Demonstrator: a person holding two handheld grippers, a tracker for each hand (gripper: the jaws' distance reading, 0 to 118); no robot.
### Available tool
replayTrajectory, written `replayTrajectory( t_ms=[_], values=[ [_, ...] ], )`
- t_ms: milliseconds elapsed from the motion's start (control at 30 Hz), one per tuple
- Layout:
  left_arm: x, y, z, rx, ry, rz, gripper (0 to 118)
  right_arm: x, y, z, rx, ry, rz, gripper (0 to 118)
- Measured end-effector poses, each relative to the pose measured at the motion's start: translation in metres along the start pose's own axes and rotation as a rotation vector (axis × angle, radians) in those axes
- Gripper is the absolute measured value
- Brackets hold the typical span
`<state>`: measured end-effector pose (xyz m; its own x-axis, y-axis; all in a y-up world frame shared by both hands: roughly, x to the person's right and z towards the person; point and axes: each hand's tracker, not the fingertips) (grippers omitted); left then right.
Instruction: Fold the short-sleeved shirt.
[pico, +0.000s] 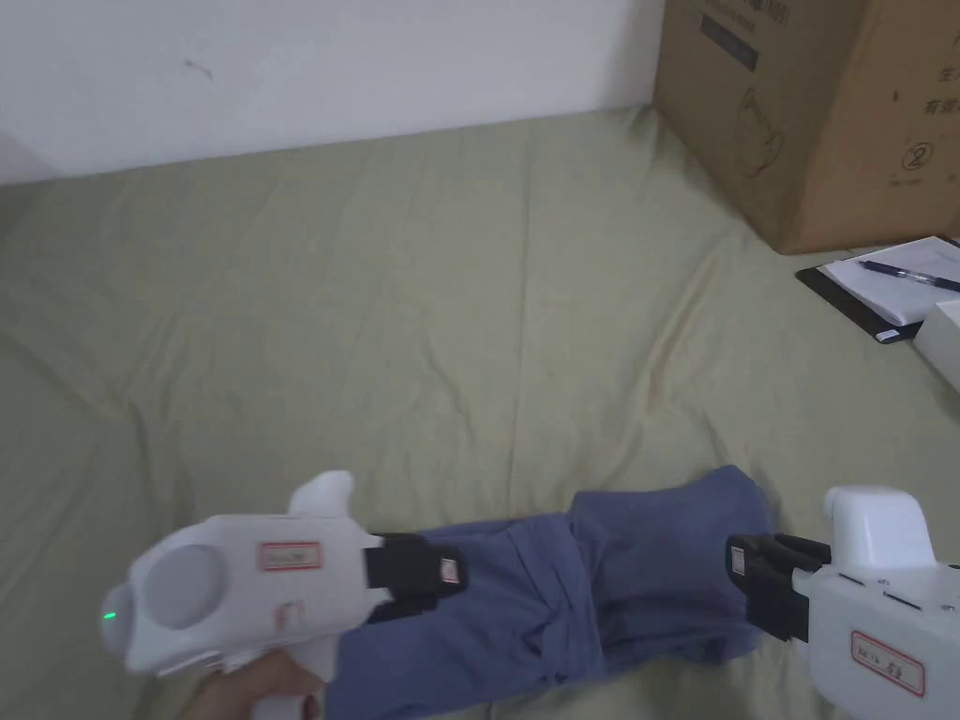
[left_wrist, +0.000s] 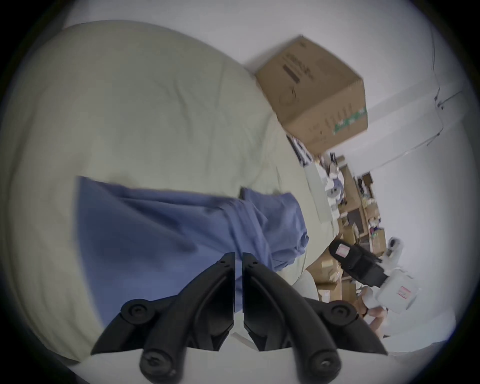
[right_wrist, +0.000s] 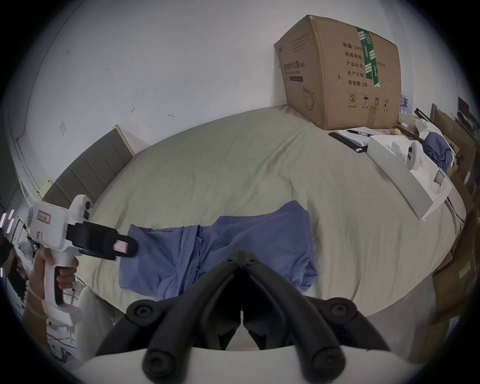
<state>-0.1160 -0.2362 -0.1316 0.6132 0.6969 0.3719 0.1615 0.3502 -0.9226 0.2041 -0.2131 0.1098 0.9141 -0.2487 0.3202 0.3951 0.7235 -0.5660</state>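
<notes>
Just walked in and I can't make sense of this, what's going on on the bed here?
A person is folding a blue short-sleeved shirt on a bed covered with a green sheet, holding a two-jaw gripper in each hand. The shirt lies near the bed's front edge, already folded into a narrow strip. The left gripper and right gripper sit at its two ends, both with jaws closed and nothing visibly pinched between them. A cardboard box and a notebook with a pen sit off to the right.
</notes>
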Motion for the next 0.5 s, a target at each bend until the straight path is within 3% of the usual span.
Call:
replayTrajectory(
  t_ms=[67, 100, 200, 233, 367, 500],
  values=[
    [-0.033, 0.003, 0.027, 0.061, -0.013, 0.068, 7, -0.004, -0.001, -0.003, -0.004, 0.011, -0.006, 0],
    [-0.051, 0.003, 0.037, 0.092, -0.003, 0.116, 17, -0.007, -0.001, -0.005, -0.010, 0.014, -0.007, 0],
    [-0.094, -0.002, 0.049, 0.108, -0.019, 0.172, 95, -0.017, -0.002, -0.009, -0.027, 0.026, 0.002, 0],
    [-0.108, -0.006, 0.051, 0.094, -0.076, 0.192, 111, -0.021, -0.003, -0.011, -0.030, 0.026, 0.005, 0],
    [-0.126, -0.019, 0.039, 0.126, -0.149, 0.320, 115, -0.034, -0.004, -0.015, -0.052, 0.035, 0.021, 0],
    [-0.142, -0.014, -0.001, 0.023, -0.242, 0.377, 115, -0.044, -0.004, -0.019, -0.073, 0.031, 0.046, 0]
  ],
)
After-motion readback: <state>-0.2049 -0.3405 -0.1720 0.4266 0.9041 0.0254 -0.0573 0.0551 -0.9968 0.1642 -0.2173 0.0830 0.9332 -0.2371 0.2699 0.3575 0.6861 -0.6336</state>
